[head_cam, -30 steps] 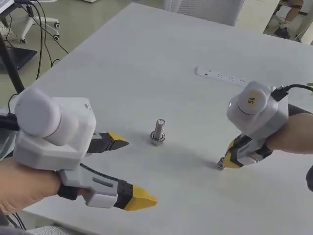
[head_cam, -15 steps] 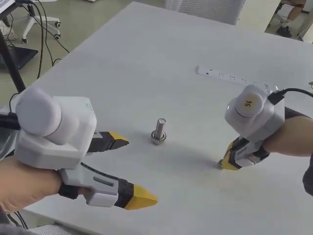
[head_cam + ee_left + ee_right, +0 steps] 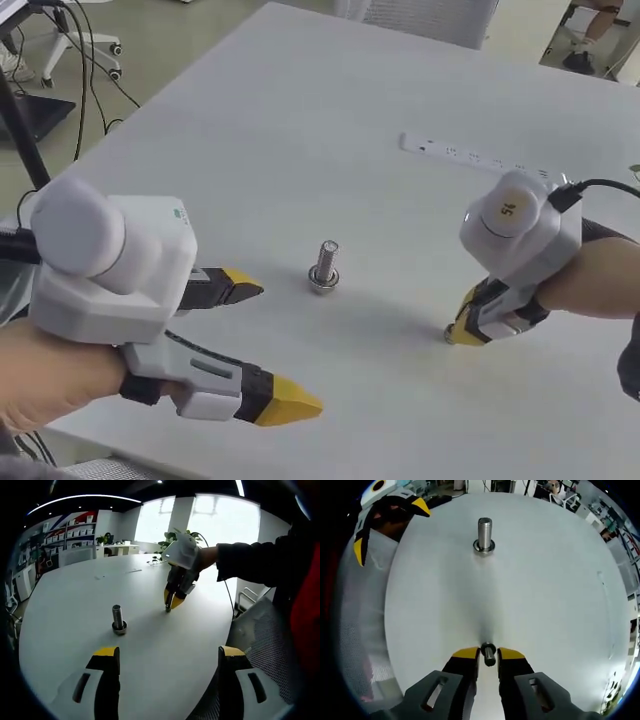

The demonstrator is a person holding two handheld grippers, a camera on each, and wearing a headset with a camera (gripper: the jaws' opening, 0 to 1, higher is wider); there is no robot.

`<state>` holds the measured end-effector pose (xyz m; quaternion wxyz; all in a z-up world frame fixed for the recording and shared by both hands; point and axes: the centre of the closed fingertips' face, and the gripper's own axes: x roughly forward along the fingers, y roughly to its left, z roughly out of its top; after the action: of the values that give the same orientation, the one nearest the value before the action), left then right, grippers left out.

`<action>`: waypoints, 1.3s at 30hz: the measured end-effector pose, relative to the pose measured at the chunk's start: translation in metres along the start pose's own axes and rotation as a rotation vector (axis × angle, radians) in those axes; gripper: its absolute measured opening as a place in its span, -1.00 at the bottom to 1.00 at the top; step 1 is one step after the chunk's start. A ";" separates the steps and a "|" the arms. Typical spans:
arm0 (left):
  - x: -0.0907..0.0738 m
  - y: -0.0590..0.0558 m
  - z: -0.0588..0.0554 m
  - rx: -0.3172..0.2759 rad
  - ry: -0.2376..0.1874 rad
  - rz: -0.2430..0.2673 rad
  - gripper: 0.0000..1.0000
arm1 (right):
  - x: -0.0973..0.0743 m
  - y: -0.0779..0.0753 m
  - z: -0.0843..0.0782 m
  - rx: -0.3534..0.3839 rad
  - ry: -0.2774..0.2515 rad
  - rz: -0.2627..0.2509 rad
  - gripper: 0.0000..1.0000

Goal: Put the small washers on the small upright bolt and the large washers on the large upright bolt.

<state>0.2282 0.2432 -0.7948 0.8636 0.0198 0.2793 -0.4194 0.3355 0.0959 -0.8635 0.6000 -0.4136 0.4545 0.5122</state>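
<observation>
While the left gripper (image 3: pixel 278 347) hangs nearest the person with its jaws spread wide and nothing between them, the work lies further out on the white desk (image 3: pixel 300 130). Just beyond those jaws the large bolt (image 3: pixel 324 266) stands upright, well apart from both grippers. It serves as the one loaded holder: washers (image 3: pixel 484 545) ring its foot, though how many I cannot tell.

Off to the right, the right gripper (image 3: pixel 458 335) points down at the desk, its jaws clenched on the small bolt (image 3: pixel 488 654), which stands between the yellow tips. Whether any washer sits on that bolt is too small to judge.

The risk, as I judge it, sits with this slim bolt. It stands on a narrow base, so a crooked release or a sideways drag of the jaws could tip it over and send it rolling across the smooth top.

Farthest off, a power strip (image 3: pixel 470 157) lies flat, clear of everything.
</observation>
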 end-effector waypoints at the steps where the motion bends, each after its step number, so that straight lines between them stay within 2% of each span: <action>1: 0.000 0.000 0.000 0.000 0.000 -0.001 0.60 | 0.000 0.000 0.000 0.003 -0.002 -0.001 -0.69; 17: 0.001 -0.001 0.002 0.005 -0.003 -0.004 0.61 | -0.006 0.002 -0.003 0.019 -0.016 -0.005 -0.44; 28: 0.002 -0.002 0.004 0.011 -0.004 -0.010 0.61 | -0.013 0.001 -0.003 0.039 -0.048 -0.023 -0.22; 30: 0.002 -0.002 0.004 0.013 -0.002 -0.011 0.61 | -0.014 0.001 -0.002 0.045 -0.059 -0.030 -0.13; 39: 0.003 -0.003 0.004 0.021 -0.002 -0.018 0.61 | -0.017 0.003 -0.007 0.064 -0.079 -0.038 -0.01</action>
<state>0.2292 0.2380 -0.7920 0.8598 0.0259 0.2745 -0.4299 0.3302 0.0859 -0.8488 0.6400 -0.3822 0.4385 0.5020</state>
